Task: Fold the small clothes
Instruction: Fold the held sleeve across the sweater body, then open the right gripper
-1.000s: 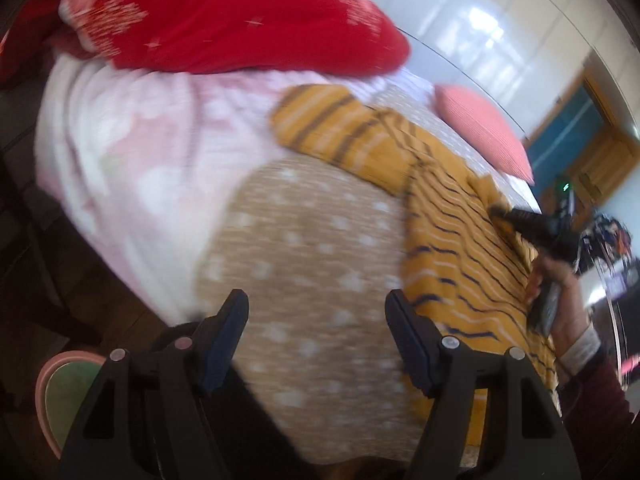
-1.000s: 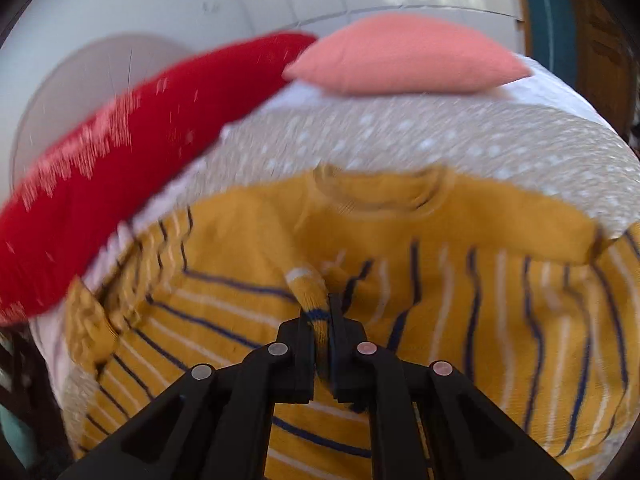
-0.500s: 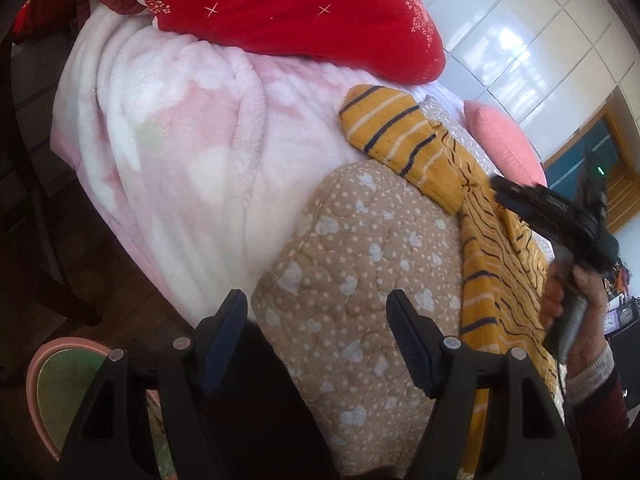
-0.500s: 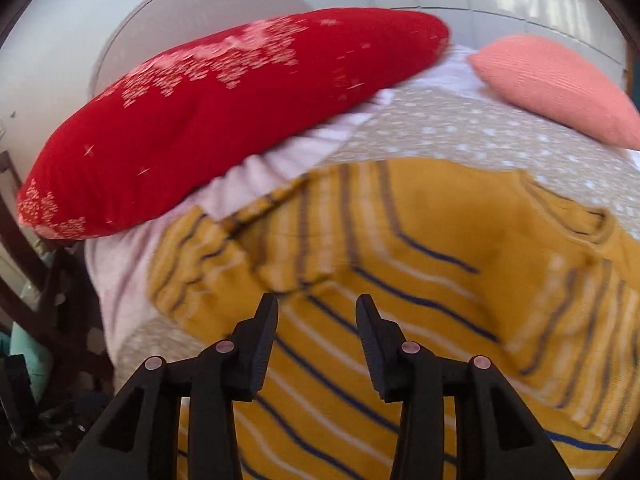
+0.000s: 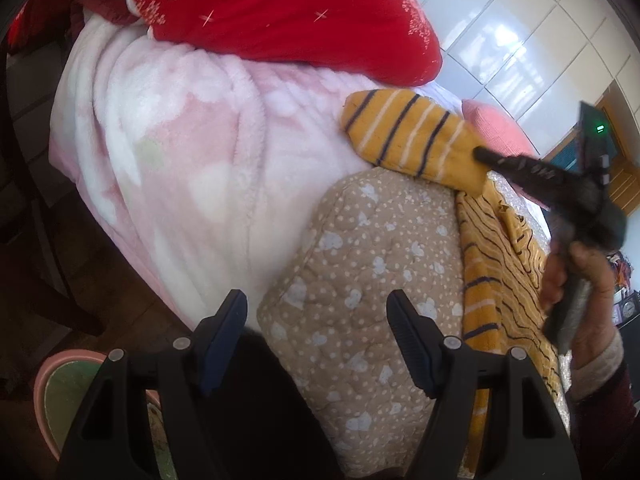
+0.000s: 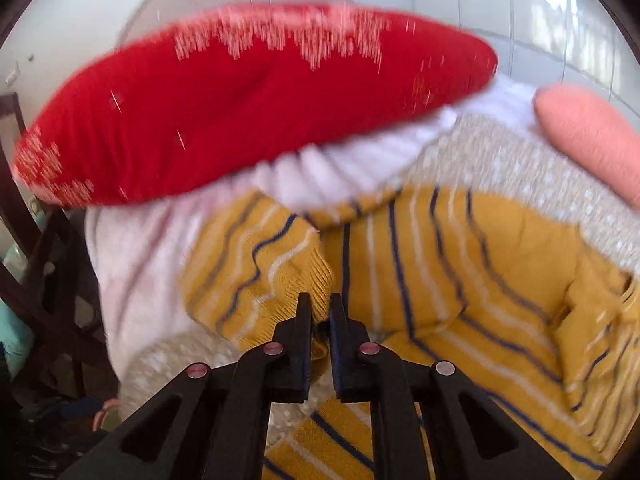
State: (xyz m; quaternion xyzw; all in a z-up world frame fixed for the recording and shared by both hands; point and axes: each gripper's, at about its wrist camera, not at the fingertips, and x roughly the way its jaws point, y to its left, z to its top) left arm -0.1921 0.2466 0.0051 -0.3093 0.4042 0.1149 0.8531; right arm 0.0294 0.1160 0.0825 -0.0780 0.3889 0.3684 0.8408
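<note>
Two cushions (image 6: 248,100) – pink blanket (image 5: 168,160) beside sweater (image 6: 460,264).

Sweater (image 6: 460,272) on quilt (image 5: 360,280), seemingly.

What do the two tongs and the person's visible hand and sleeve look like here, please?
Both tongs are matte black plastic: triangular cut-out frames with silver rivet heads. The left tongs carry dark blue ribbed pads. The right tongs look alike. The right hand shows a cream cuff under a dark maroon sleeve.

Red pillow (image 5: 280,12) on pink blanket (image 5: 168,152) — coral cushion (image 6: 592,136) apart.
</note>
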